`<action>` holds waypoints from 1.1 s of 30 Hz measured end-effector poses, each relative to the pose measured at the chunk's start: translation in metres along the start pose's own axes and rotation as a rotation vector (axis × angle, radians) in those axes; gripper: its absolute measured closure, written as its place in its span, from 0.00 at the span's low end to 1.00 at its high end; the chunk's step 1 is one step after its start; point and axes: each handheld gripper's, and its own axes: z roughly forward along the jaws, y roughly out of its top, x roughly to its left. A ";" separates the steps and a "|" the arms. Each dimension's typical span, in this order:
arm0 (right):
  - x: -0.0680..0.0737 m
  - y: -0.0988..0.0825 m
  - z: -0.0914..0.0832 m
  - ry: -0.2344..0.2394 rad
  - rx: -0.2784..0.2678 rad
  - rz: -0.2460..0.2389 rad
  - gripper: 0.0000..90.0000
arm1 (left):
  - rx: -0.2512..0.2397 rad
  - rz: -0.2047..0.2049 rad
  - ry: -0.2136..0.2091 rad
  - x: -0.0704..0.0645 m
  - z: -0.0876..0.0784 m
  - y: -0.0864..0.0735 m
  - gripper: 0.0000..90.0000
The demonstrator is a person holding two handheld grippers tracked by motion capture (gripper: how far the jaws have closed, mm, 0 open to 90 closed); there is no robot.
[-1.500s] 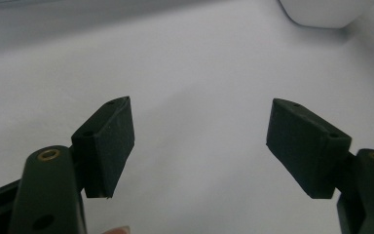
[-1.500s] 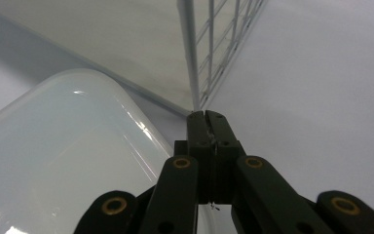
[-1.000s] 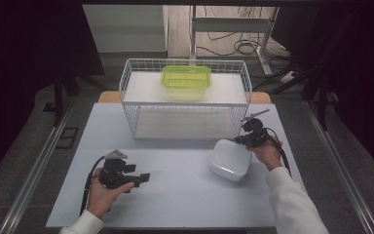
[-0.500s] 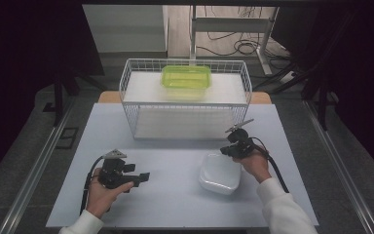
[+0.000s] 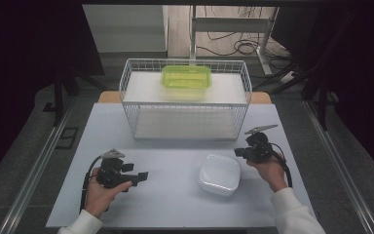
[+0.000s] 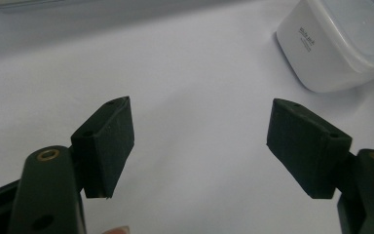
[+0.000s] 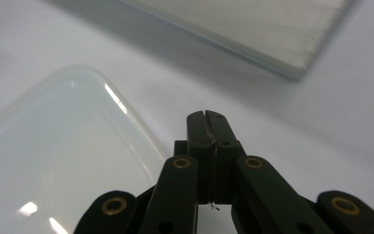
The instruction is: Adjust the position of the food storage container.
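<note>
Since half a second ago the right gripper has drawn back to the right, off the white box, which has stayed where it was on the table; the left gripper has not stirred.

Largest first: the table is a plain pale sheet. At its far side stands a wire basket with a green lidded tub inside, at the back. The box sits near the front edge, right of middle, between the two hands and touching neither. In the left gripper view it shows rounded corners, a translucent lid and a small printed label.

By my judgement it is light, stiff plastic with smooth, rather slippery sides; a pinch on the rounded corner could skid off. The lid's rim along a straight side looks the surest hold, or a push against a flat wall.

Left jaws stand wide apart with nothing between them. Right jaws are pressed together on nothing, the tip just beside the box's edge.
</note>
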 end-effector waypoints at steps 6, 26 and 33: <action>-0.008 -0.035 -0.024 -0.048 0.023 0.035 0.99 | 0.002 0.003 -0.003 -0.001 0.001 0.000 0.27; 0.027 -0.055 -0.006 -0.014 0.106 0.001 0.99 | -0.002 0.008 0.001 -0.001 -0.001 0.001 0.27; 0.036 -0.048 0.001 -0.002 0.104 -0.014 0.99 | -0.002 0.006 0.003 0.000 0.000 0.002 0.27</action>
